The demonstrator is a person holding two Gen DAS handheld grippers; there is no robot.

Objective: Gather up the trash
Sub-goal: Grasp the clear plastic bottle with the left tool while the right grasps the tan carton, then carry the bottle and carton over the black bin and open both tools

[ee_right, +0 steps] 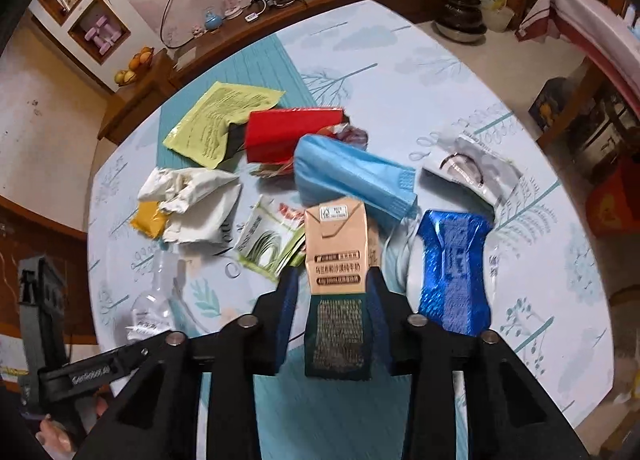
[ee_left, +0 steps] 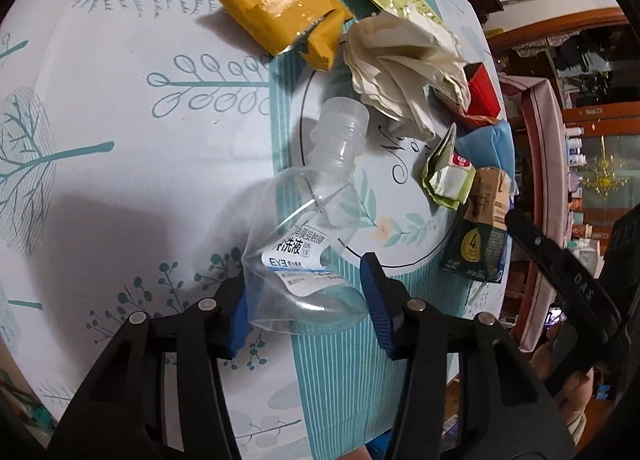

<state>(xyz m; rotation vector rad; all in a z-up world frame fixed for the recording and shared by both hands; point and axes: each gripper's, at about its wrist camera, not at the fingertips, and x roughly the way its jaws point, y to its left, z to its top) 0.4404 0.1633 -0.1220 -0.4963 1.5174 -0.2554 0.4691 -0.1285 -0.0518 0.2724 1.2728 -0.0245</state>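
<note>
Left gripper (ee_left: 304,300) brackets our crushed bottle's (ee_left: 308,228) base, not clamped, neck pointing away; right gripper (ee_right: 334,296) pinches the milk carton (ee_right: 336,256) lengthwise.

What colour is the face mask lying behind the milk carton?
Light blue. The face mask shows best in the right wrist view, just beyond the milk carton.

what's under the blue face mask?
The blue face mask overlaps a red box and a crinkled wrapper at its far edge; its near edge lies behind the milk carton. Anything beneath its middle is covered.
</note>
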